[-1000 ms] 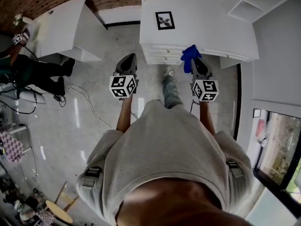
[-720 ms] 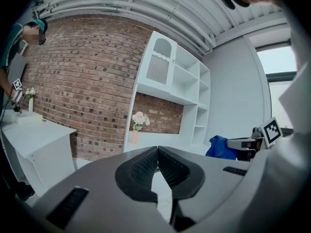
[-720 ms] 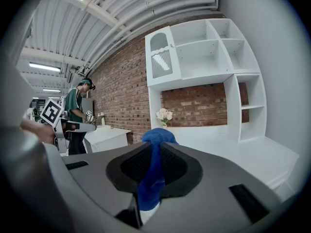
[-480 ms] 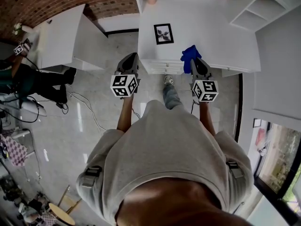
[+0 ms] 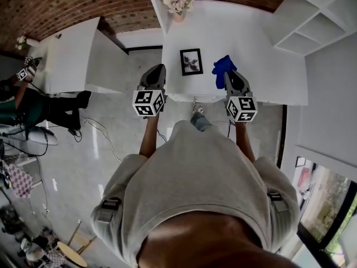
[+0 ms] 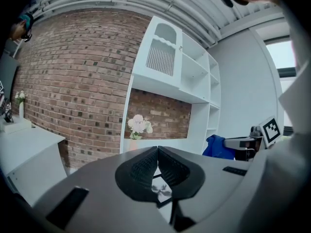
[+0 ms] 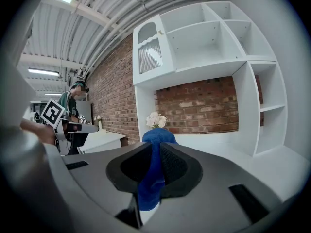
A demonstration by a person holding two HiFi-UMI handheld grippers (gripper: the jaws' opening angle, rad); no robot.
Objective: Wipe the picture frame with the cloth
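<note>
A small black picture frame (image 5: 191, 61) lies flat on the white cabinet top (image 5: 251, 43), just ahead of my two grippers. My right gripper (image 5: 228, 76) is shut on a bunched blue cloth (image 5: 222, 68), held over the cabinet's front part to the right of the frame; the cloth (image 7: 154, 171) fills the gap between the jaws in the right gripper view. My left gripper (image 5: 157, 71) hovers at the cabinet's front left corner, left of the frame, jaws shut with nothing in them. The frame (image 6: 162, 191) shows just below its closed tips (image 6: 157, 152).
A pot of pale flowers (image 5: 178, 3) stands at the cabinet's back by the brick wall. White shelving (image 5: 312, 15) rises on the right. Another white cabinet (image 5: 72, 49) stands to the left, with a seated person (image 5: 33, 99) and floor cables beyond it.
The person has stepped up to the cabinet: both grippers now reach over its front edge, and the frame and flowers have come closer. The cloth stays held in the right gripper.
</note>
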